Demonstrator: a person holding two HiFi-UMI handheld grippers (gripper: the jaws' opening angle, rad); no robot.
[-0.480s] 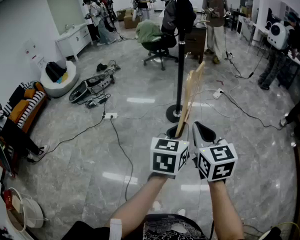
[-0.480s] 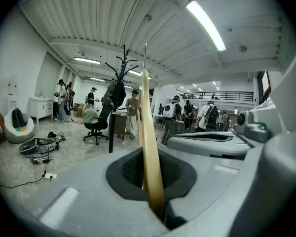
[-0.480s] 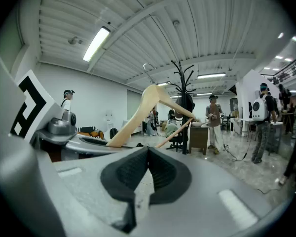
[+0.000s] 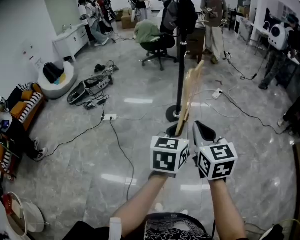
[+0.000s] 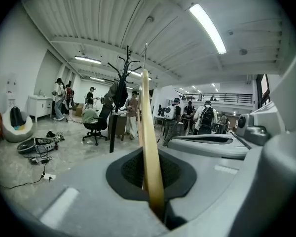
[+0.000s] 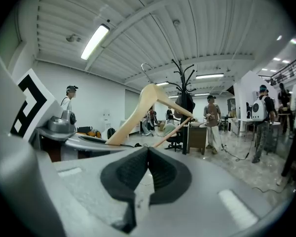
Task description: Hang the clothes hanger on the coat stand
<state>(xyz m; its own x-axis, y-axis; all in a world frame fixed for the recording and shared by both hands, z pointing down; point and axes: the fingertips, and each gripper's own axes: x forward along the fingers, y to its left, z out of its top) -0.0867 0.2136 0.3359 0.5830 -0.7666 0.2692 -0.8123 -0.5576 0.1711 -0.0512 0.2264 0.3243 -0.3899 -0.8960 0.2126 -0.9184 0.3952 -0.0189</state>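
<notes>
1. Your left gripper (image 4: 176,131) was clamped on the wooden clothes hanger (image 4: 191,94), pinching the low end of one arm. In the left gripper view the wood ran edge-on straight up between the dark pads (image 5: 126,173).
2. The hanger stood close to upright in the air, leaning slightly to your right in the head view. Its wire hook (image 6: 146,68) was at the top, and the right gripper view showed both arms and the lower bar from the side.
3. Your right gripper (image 6: 148,152) was closed and empty, with the pads meeting at the tips. It sat just beside the left one on its right side, marker cubes (image 4: 169,155) almost touching. It was not on the hanger.
4. The coat stand (image 4: 181,59) was a black pole on a round base (image 4: 174,114), straight ahead of both grippers. In the head view the hanger overlapped the lower pole. I could not tell the gap between them.
5. The hook was not on any of the stand's prongs, which sat well above the hanger's top in the head view. A dark jacket (image 4: 186,15) hung near the top of the stand.
6. Around you the floor (image 4: 140,149) was glossy grey, with cables (image 4: 115,139) trailing across it. An office chair (image 4: 155,41) draped in green cloth stood behind the stand, and several people (image 4: 216,14) were standing at the back.
</notes>
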